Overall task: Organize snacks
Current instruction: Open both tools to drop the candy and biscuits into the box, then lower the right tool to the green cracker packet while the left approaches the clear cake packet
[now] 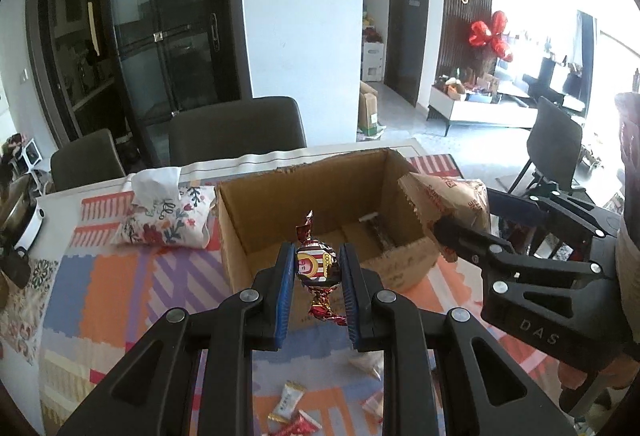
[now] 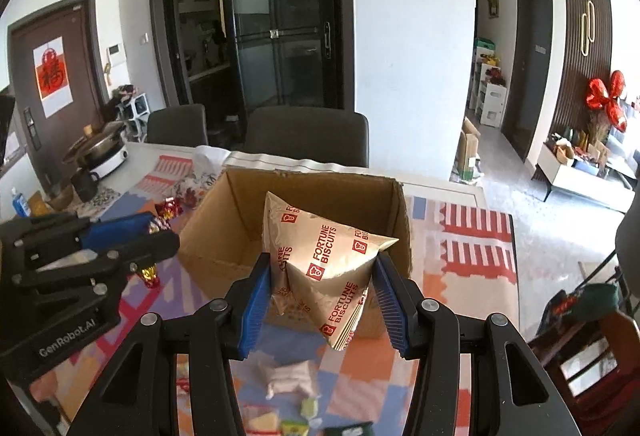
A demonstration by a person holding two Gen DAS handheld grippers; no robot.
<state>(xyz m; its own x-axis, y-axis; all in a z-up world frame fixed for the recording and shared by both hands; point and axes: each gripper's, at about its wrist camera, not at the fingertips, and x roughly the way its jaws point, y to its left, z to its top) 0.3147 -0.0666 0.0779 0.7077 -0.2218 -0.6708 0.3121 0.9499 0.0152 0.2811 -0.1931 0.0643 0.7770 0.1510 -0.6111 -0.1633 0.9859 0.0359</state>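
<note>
My left gripper (image 1: 317, 268) is shut on a red twist-wrapped candy (image 1: 317, 264) and holds it in the air just before the near wall of an open cardboard box (image 1: 256, 220). My right gripper (image 2: 322, 278) is shut on a gold Fortune Biscuits packet (image 2: 320, 260), held over the box's near right edge (image 2: 402, 232). In the left wrist view the right gripper (image 1: 442, 232) and its packet (image 1: 444, 199) show at the box's right side. In the right wrist view the left gripper (image 2: 160, 232) shows left of the box with the candy (image 2: 168, 209).
Several small wrapped snacks lie on the patterned mat below the grippers (image 1: 288, 402) (image 2: 290, 380). A floral tissue pouch (image 1: 168, 220) lies left of the box. A pot (image 2: 100, 151) and dark mug (image 2: 85, 183) stand at the far left. Two chairs (image 1: 236, 129) stand behind the table.
</note>
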